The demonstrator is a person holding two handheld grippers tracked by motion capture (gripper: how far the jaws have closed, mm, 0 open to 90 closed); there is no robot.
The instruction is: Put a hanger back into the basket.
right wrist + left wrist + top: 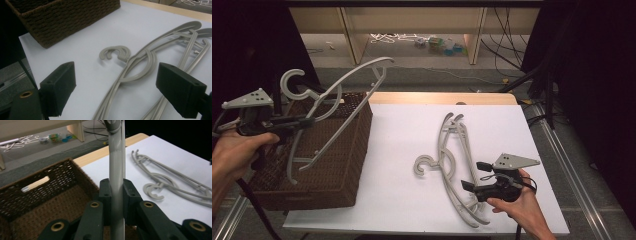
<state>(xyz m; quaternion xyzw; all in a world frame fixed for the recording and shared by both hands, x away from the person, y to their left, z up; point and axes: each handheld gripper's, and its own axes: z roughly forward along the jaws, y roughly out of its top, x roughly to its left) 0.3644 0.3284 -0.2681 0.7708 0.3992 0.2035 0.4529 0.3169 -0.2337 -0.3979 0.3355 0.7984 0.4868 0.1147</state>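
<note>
A grey plastic hanger [337, 102] hangs in the air over the brown wicker basket [347, 165] at the left, hook up and to the left. My left gripper [309, 121] is shut on its arm; in the left gripper view the grey bar [117, 170] runs up between the two black pads [104, 192]. Two more grey hangers [454, 160] lie stacked on the white table top [402, 135], hooks to the left. My right gripper [474, 175] rests at their near end with its jaws open, pads [60, 85] wide apart and nothing between them.
The basket's inside [50, 210] looks bare, and a wooden handle piece [35, 184] sits in its wall. Beyond the table's wooden far edge [437, 97] are shelf legs, cables and small clutter [437, 45] on the floor. Metal rails [562, 150] run along the right side.
</note>
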